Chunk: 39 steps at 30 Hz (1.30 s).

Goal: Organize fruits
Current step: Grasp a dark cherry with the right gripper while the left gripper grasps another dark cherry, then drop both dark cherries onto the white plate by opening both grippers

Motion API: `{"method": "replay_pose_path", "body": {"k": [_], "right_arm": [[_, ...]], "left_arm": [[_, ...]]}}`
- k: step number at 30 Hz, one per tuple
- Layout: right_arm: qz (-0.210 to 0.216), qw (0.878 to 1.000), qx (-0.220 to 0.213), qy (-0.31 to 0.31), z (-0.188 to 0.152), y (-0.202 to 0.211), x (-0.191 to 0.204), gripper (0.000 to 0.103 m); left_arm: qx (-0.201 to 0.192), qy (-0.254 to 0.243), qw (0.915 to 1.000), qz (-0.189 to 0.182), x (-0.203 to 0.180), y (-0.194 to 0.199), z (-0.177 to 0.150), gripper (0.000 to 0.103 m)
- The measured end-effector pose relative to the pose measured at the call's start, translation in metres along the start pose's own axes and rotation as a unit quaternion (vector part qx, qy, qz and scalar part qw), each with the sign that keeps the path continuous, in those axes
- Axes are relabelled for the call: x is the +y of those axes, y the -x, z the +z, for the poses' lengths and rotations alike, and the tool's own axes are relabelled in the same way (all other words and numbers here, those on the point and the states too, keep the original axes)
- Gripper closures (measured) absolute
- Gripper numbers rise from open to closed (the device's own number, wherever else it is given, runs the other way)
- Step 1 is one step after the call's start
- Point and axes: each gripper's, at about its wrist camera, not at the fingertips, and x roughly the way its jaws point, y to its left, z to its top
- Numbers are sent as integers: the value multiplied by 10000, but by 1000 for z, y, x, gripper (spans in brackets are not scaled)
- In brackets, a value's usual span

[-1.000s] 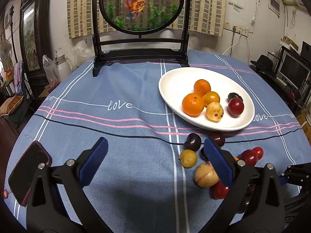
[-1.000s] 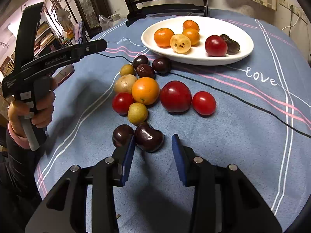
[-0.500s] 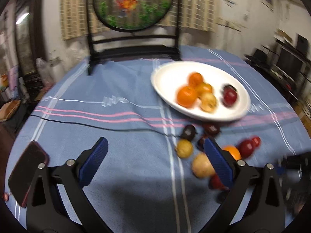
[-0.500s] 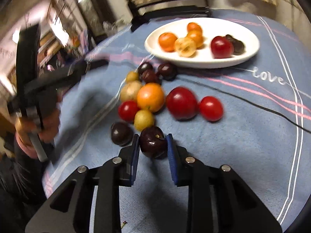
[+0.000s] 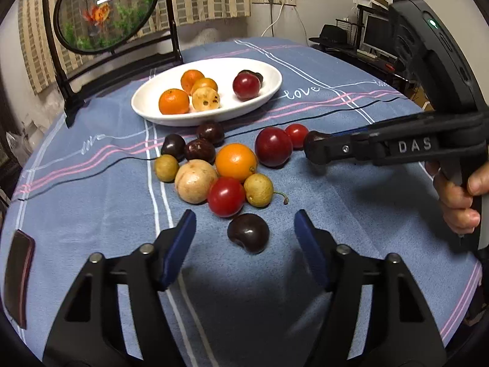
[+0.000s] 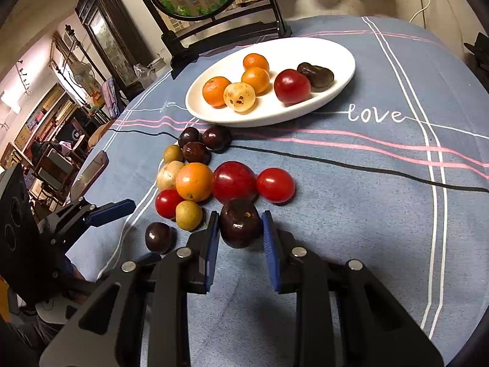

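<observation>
On the left of the blue tablecloth point(image 5: 351, 214), the left gripper point(image 5: 244, 232) hung low with its jaws spread wide, a lone dark plum point(image 5: 248, 232) lying on the cloth between and just ahead of its blue pads, untouched. A second earlier this gripper had looked across the table from further left, the pile off at its right edge; it had since swung over to face the fruit squarely. Further right lay the loose pile, an orange point(image 6: 194, 181) at its middle with a big red plum point(image 6: 234, 181) touching it and a cherry tomato point(image 6: 275, 185) beside that. Just in front of the pile, the right gripper point(image 6: 240, 229) had pinched a dark plum of its own point(image 6: 240, 227), which had sat free on the cloth a second before (its jaws then stood apart around it). The fruit now appeared lifted clear of the cloth. Beyond the pile, the white plate point(image 6: 342, 90) held six fruits already. So one more piece seemed ready for the carry there, and the left tool looked lined up for the next.
</observation>
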Motion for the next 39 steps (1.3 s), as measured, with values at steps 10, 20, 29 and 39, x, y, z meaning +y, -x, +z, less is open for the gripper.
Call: {"method": "replay_pose_path", "body": {"k": [10,20,29,39], "right_arm": [[-37,10000,22,-23,1,0,-1,75],[-16,10000,-65,-41,2,3,-1,75],[-272,9947,-987,87,51,2,1,75],[-662,9930,-962,196,121,-58,-5,65]], "left_arm": [[598,205,9976,-281,5,-23,1,62],[464,312,9974,-451,8,-12,0,72],[-646,797,9942,-336,59,-3,99,72],[-329,1566,9867,292,114,-82,161,31]]}}
